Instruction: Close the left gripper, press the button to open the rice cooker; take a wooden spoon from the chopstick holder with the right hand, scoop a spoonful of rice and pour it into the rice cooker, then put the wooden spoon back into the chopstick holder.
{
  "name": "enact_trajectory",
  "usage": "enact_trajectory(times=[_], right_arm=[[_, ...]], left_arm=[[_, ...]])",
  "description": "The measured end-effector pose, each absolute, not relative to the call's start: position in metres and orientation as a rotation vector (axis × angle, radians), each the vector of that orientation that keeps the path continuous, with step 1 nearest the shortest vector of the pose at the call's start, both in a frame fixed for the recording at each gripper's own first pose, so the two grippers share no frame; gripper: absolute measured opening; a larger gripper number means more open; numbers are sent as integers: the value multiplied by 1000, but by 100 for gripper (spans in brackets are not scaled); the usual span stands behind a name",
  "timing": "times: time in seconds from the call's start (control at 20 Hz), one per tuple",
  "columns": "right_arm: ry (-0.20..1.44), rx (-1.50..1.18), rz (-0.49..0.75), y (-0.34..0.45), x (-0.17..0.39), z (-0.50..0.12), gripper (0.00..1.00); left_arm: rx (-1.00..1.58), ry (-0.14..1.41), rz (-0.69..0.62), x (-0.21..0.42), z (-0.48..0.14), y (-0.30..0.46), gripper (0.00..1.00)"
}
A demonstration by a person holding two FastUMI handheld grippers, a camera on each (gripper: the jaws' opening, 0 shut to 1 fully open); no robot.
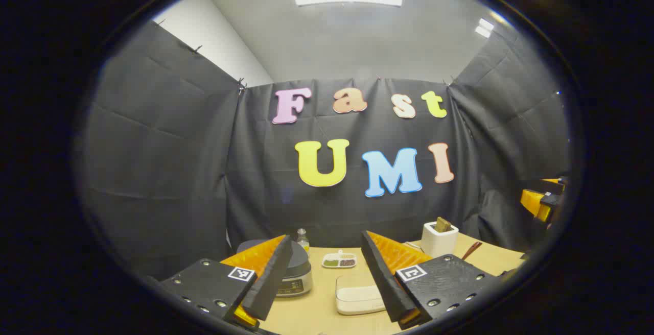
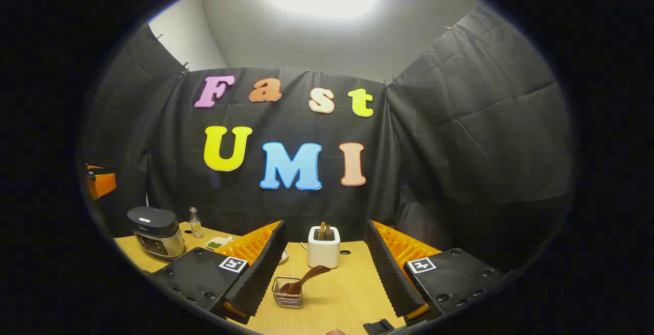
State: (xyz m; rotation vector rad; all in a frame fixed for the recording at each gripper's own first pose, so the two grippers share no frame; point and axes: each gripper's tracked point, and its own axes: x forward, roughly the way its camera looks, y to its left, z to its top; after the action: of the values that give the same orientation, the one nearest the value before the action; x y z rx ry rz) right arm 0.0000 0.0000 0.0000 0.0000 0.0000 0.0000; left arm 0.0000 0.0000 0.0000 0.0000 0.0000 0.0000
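Left gripper view: left hand-held gripper (image 1: 327, 268) spread wide, empty, above the pale wooden counter (image 1: 317, 309); dark-lidded silver rice cooker (image 1: 296, 273), lid down, behind its left finger. Right gripper view: right hand-held gripper (image 2: 327, 268) released, empty; brown wooden spoon (image 2: 305, 278) leaning in a small wire basket (image 2: 287, 294), near the white square chopstick holder (image 2: 324, 248).

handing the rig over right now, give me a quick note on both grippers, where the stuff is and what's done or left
Left gripper: open, holding nothing, facing the rice cooker.
Right gripper: open, holding nothing, facing the wire holder with the wooden spoon in it.
Rice cooker lid is down. A shallow white container sits on the table; contents unclear.
Done: nothing yet.
Left: close left fingers, press the button, take spoon, scoop rice, pour it in, return spoon.
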Motion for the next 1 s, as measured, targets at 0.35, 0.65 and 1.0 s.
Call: enact_trajectory(times=[0.35, 0.65, 1.0], right_arm=[[-5, -6, 14, 5, 3, -1, 98], [-4, 1, 15, 3, 6, -3, 98], [-7, 4, 22, -1, 7, -3, 98]], left_arm=[[-6, -6, 10, 0, 2, 1, 83], [1, 0, 24, 2, 4, 4, 83], [8, 1, 37, -1, 4, 2, 83]])
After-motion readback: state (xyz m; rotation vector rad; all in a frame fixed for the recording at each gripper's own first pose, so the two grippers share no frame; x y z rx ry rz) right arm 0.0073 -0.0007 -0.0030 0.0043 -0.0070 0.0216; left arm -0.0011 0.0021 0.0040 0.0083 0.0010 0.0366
